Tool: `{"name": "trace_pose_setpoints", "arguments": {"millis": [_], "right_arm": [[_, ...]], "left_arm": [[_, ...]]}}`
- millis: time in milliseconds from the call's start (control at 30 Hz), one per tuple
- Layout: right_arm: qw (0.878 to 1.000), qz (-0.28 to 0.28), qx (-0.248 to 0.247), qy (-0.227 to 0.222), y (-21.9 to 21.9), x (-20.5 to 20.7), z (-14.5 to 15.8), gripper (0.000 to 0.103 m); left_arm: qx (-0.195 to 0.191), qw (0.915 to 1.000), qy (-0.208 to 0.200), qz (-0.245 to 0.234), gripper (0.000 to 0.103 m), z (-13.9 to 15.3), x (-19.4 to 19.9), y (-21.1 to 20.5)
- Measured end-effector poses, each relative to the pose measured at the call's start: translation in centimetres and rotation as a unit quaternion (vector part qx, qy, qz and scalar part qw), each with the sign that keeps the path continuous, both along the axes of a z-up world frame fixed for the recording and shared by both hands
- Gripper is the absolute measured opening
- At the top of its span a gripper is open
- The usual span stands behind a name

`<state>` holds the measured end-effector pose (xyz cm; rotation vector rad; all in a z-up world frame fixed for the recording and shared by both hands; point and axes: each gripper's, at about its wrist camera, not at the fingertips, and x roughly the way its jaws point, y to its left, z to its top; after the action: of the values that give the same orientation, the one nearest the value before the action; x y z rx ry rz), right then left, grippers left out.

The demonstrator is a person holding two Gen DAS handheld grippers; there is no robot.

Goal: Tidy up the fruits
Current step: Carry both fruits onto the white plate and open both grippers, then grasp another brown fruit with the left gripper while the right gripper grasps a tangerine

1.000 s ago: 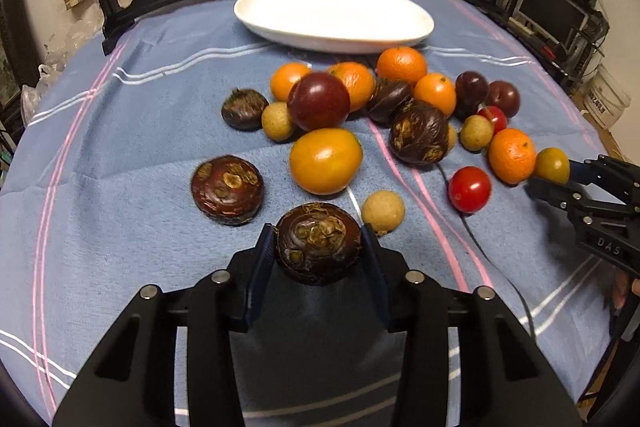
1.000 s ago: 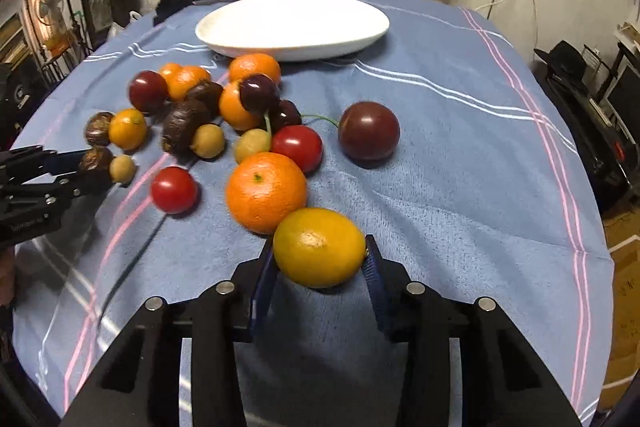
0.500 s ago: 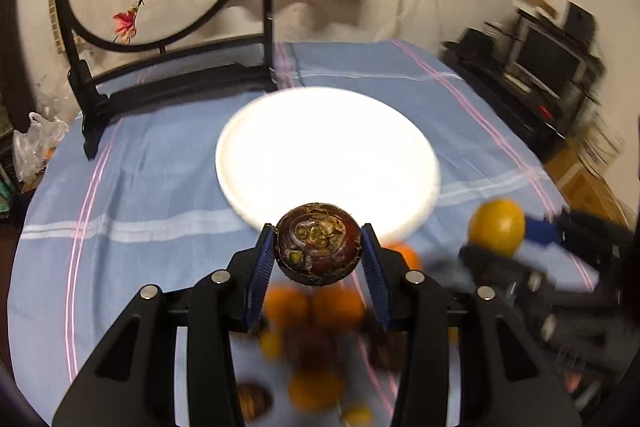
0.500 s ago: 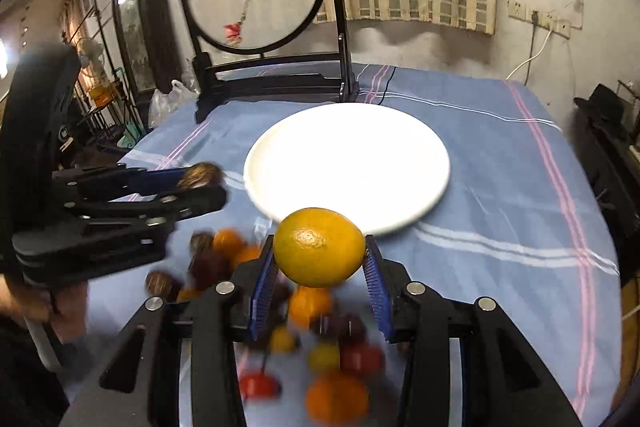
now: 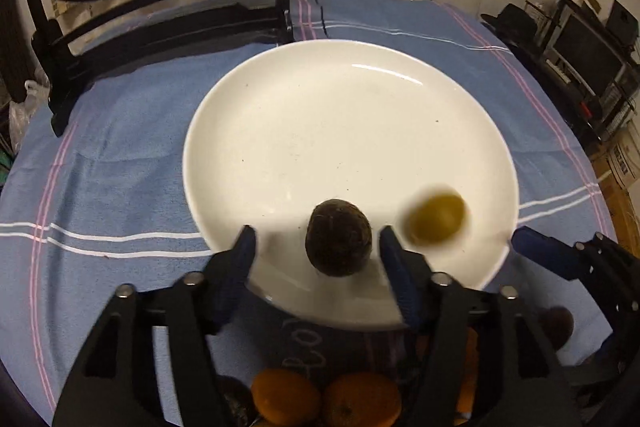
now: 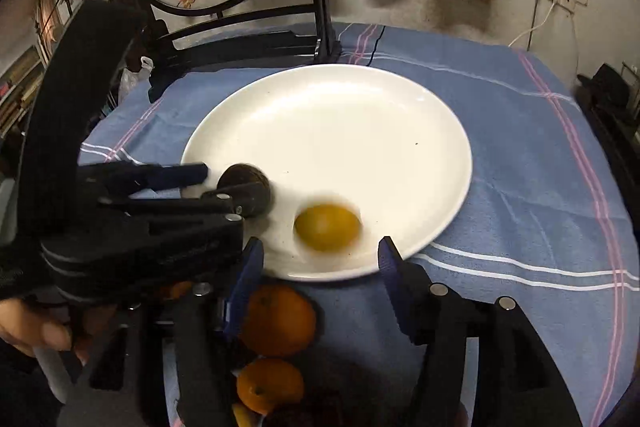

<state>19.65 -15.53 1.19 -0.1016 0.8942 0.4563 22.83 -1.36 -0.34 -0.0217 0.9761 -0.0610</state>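
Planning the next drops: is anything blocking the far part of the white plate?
Nothing visible. The white plate holds only the dark fruit and yellow fruit near its front edge; the far part is bare.

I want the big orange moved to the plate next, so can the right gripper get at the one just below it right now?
Probably yes. The right gripper is open and empty, and the orange lies by its left finger. The left gripper crowds that side, though.
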Motion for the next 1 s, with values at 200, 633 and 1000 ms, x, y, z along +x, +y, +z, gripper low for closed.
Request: {"name": "trace_pose_setpoints", "arguments": {"millis": [200,633,1000], "right_arm": [[0.999,0.0,0.018,-0.029,-1.3,-3.1,2.0,0.07],[0.999,-0.035,0.025,-0.02,-5.8,-13.0,-0.4,0.077],[0.999,-0.036,-0.018,0.004,-5.8,-15.3,-2.3,0.077]], "left_arm": [[-0.018,0.9974,-0.065,0.025,0.09,3.2,-5.4,3.2],[-0.008,0.9974,-0.061,0.037,0.095,0.7,-16.2,5.7],[-0.004,0.9975,-0.053,0.046,0.095,-1.7,-19.2,6.1]]}}
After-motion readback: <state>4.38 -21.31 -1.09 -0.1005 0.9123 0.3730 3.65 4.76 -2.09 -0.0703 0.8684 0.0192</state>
